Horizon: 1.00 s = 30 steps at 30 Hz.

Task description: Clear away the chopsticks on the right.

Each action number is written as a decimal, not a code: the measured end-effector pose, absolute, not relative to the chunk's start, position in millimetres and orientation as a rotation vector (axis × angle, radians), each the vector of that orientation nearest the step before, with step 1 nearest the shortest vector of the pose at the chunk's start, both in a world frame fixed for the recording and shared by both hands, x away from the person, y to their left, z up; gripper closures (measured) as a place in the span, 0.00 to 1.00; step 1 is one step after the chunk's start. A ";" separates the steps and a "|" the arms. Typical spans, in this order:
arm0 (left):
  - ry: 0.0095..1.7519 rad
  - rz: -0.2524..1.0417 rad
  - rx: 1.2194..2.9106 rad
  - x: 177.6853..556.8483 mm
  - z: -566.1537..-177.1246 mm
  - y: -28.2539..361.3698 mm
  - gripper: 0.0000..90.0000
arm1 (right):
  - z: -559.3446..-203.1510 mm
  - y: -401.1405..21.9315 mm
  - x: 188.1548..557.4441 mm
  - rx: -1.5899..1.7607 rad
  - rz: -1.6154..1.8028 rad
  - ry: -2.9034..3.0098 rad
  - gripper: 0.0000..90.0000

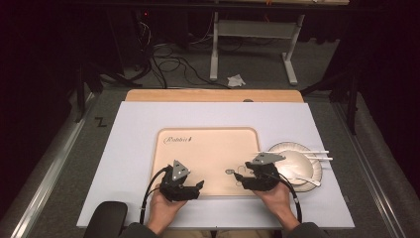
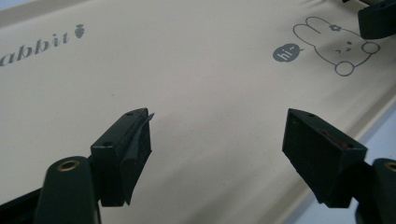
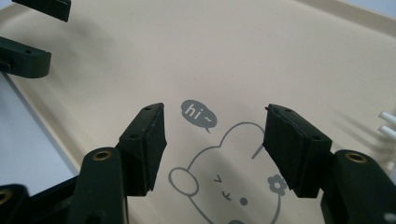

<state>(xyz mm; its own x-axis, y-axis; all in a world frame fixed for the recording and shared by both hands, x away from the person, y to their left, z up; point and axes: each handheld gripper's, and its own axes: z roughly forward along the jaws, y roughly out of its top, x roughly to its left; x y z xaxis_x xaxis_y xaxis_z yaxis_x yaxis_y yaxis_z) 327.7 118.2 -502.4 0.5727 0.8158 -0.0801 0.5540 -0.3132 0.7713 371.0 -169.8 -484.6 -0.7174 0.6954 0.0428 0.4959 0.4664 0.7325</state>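
The beige tray [image 2: 196, 84] carries the grey word "Rabbit" [image 1: 177, 140] with a small carrot sign [image 2: 80, 31] after it. Beside the printed rabbit drawing [image 3: 229, 186], a dark speech bubble [image 3: 198, 113] reads "hi~".

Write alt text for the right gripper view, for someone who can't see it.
The right tongs stand open and empty just above a beige placemat, framing its printed rabbit drawing and "hi" speech bubble. The left tongs show at the upper left, and two white chopstick ends at the right edge.

beige rabbit-print tray [image 1: 208, 148], white plate [image 1: 297, 163]
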 end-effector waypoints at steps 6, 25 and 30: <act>1.082 0.436 2.013 326.2 -501.2 117.2 0.26 | -482.1 -169.0 367.3 1.008 1.112 2.465 0.44; 1.074 0.426 2.029 328.3 -499.8 115.7 0.25 | -475.1 -174.0 359.6 0.988 1.169 2.465 0.45; 1.070 0.422 2.026 329.3 -499.1 115.4 0.25 | -473.0 -175.7 356.4 0.969 1.177 2.462 0.49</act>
